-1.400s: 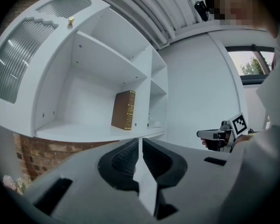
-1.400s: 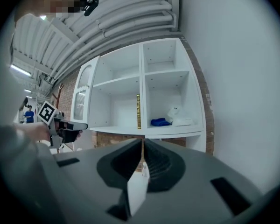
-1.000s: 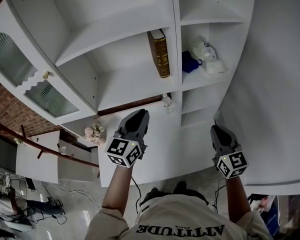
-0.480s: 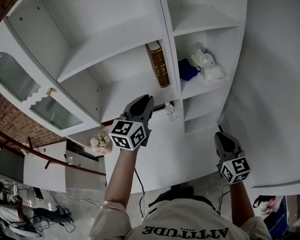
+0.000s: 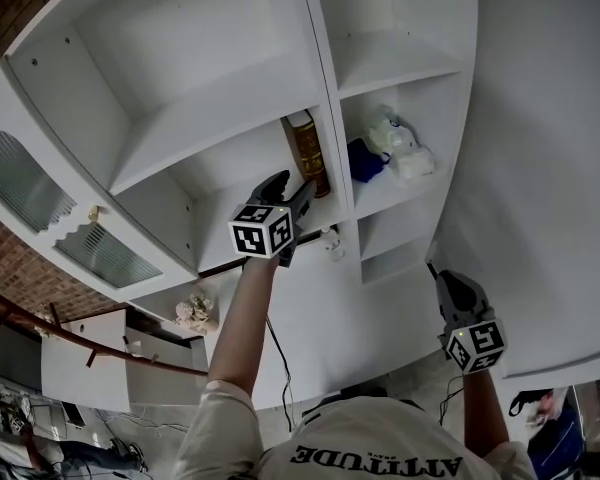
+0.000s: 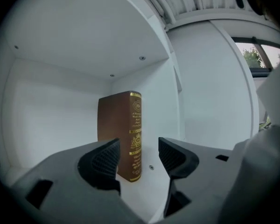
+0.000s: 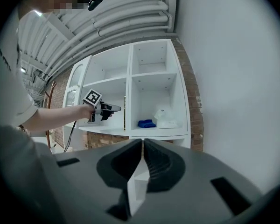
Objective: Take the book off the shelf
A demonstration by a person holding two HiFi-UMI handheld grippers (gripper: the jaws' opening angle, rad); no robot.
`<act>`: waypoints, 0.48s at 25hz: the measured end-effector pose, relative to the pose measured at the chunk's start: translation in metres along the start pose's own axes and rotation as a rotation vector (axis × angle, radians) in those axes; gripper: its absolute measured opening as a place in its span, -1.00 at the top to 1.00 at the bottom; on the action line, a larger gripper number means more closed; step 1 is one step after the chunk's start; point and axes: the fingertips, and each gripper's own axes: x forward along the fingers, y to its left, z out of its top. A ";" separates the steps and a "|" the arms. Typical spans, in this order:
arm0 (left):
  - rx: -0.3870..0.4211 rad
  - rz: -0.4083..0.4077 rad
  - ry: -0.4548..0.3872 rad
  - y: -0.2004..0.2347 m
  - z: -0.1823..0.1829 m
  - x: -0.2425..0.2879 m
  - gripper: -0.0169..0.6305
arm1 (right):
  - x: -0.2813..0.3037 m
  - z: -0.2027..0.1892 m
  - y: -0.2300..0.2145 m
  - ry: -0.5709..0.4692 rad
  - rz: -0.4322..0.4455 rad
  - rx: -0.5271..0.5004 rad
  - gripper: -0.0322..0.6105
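Note:
A brown book (image 5: 306,150) with gold lettering stands upright on the white shelf (image 5: 250,203), against the compartment's right wall. In the left gripper view the book (image 6: 122,129) is straight ahead, a short way beyond the jaws. My left gripper (image 5: 298,196) is raised into the compartment's mouth; its jaws have just been opening and stand open (image 6: 139,149) with nothing between them. My right gripper (image 5: 438,271) hangs low at the right, away from the shelf, its jaws shut (image 7: 142,143) and empty. The right gripper view shows the left gripper (image 7: 113,108) by the book's spine (image 7: 124,112).
The compartment to the right holds a blue folded thing (image 5: 363,158) and a white bundle (image 5: 400,140). A small white figurine (image 5: 330,240) and a flower ornament (image 5: 192,313) stand lower down. A glass cabinet door (image 5: 25,203) hangs open at left. A white wall (image 5: 540,168) is at right.
My left gripper has risen and reached forward to the book's compartment, and its jaws have gone from shut to open. The right gripper has shifted only slightly.

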 end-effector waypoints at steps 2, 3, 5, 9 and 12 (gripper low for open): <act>0.009 -0.009 0.020 0.008 0.000 0.014 0.19 | 0.000 0.001 -0.003 0.000 -0.016 -0.002 0.79; 0.016 -0.013 0.031 0.011 0.000 0.021 0.16 | -0.001 0.001 -0.005 0.001 -0.023 -0.001 0.79; 0.033 -0.023 0.051 0.016 -0.001 0.032 0.11 | -0.001 0.001 -0.008 0.001 -0.035 0.004 0.79; 0.063 -0.038 0.070 0.023 0.000 0.048 0.08 | 0.000 -0.001 -0.014 0.008 -0.053 0.008 0.79; 0.070 -0.049 0.076 0.023 0.000 0.057 0.08 | 0.000 -0.004 -0.018 0.015 -0.063 0.012 0.79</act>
